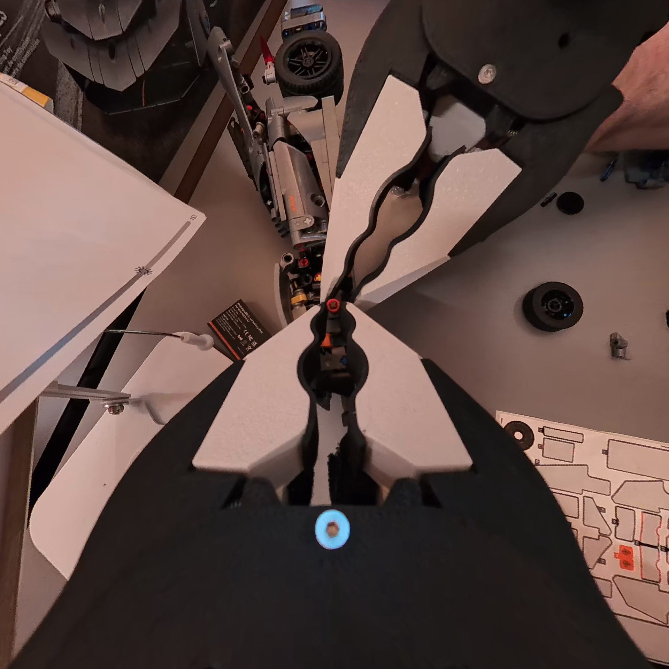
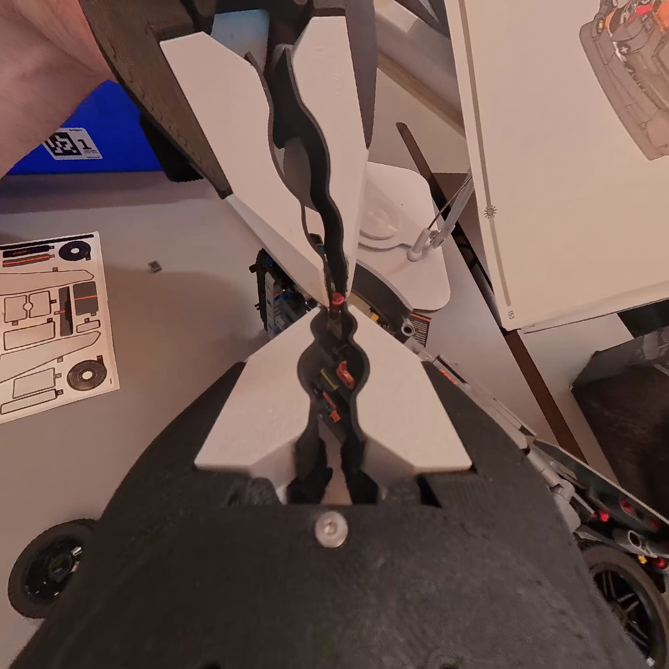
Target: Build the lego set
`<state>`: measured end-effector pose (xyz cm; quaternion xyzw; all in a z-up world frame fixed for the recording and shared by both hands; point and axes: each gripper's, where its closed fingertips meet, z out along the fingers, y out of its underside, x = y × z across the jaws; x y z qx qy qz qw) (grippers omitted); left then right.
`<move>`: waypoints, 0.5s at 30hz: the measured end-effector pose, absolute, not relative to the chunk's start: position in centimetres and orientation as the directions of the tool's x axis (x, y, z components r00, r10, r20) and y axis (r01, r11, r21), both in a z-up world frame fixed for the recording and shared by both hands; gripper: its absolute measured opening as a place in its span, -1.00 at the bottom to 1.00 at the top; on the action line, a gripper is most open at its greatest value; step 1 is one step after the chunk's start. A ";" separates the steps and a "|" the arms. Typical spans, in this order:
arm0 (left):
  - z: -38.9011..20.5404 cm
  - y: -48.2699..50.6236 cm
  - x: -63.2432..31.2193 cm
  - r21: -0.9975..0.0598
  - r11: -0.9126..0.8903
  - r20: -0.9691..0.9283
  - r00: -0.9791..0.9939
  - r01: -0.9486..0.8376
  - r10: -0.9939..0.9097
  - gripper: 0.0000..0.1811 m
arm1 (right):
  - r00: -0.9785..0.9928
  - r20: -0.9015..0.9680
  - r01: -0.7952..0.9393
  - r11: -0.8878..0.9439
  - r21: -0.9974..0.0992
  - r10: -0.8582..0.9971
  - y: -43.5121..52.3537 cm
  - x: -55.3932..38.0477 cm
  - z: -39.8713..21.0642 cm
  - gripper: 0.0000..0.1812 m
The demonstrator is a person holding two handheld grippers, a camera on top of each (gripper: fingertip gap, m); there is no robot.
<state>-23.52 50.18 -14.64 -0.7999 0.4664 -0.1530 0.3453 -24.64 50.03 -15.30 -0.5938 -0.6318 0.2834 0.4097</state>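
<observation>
Both grippers meet tip to tip on a small red pin above the grey table.

In the left wrist view, the left gripper (image 1: 332, 307) and right gripper (image 1: 342, 289) both pinch the red pin (image 1: 332, 305); the half-built car (image 1: 289, 173) lies at upper centre, a loose wheel (image 1: 552, 306) at right. Only the right wrist view shows the blue box (image 2: 97, 137) at upper left and the instruction page's car drawing (image 2: 630, 72) at upper right.
</observation>
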 end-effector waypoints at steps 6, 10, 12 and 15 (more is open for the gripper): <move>-14.2 50.0 -24.1 -0.708 -0.325 -0.072 0.522 -0.627 -0.850 -0.93 | 0.037 0.150 0.499 0.112 -0.859 0.988 50.0 -24.6 -15.3 -0.96; -14.2 50.1 -24.5 -0.705 -0.326 -0.077 0.526 -0.630 -0.847 -0.94 | 0.035 0.147 0.496 0.110 -0.861 0.989 50.0 -24.6 -15.3 -0.98; -14.8 50.0 -24.5 -0.686 -0.327 -0.084 0.517 -0.650 -0.852 -0.94 | 0.032 0.137 0.492 0.103 -0.864 0.990 50.0 -24.5 -15.2 -0.98; -15.5 50.2 -24.2 -0.669 -0.320 -0.103 0.510 -0.671 -0.854 -0.96 | 0.032 0.127 0.487 0.095 -0.868 0.991 50.0 -24.5 -15.2 -0.98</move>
